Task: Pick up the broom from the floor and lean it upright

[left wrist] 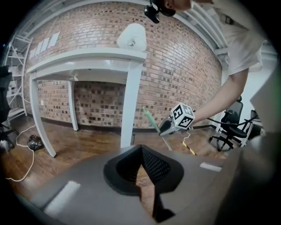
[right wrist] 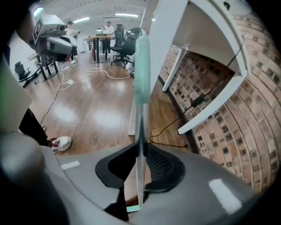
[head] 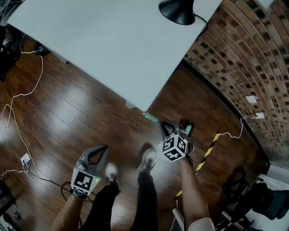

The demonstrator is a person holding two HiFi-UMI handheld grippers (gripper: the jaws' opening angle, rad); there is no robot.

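Broom [right wrist: 141, 88]: slim pale shaft with a green sleeve at its far end, clamped between the jaws of the right tool [right wrist: 139, 154], which press on the shaft from both sides. From the left gripper view the broom [left wrist: 151, 121] stands tilted in the air, green end uppermost and leaning towards the counter leg [left wrist: 129, 105], with the shaft running down past the right tool [left wrist: 169, 127] towards the floor; its brush head cannot be made out. Head view: green end [head: 151, 118] just under the corner of the white counter [head: 113, 40], right tool [head: 174, 133] behind it. Left tool [left wrist: 141, 151]: jaw tips together, nothing between them, held low and well apart from the broom, above the person's left shoe [head: 111, 173]. Surroundings: dark wooden floor [head: 67, 103], brick wall [head: 253, 58], black lamp [head: 178, 11] on the counter, white cable [head: 18, 103], yellow-and-black strip [head: 207, 151], office chair [left wrist: 230, 127].
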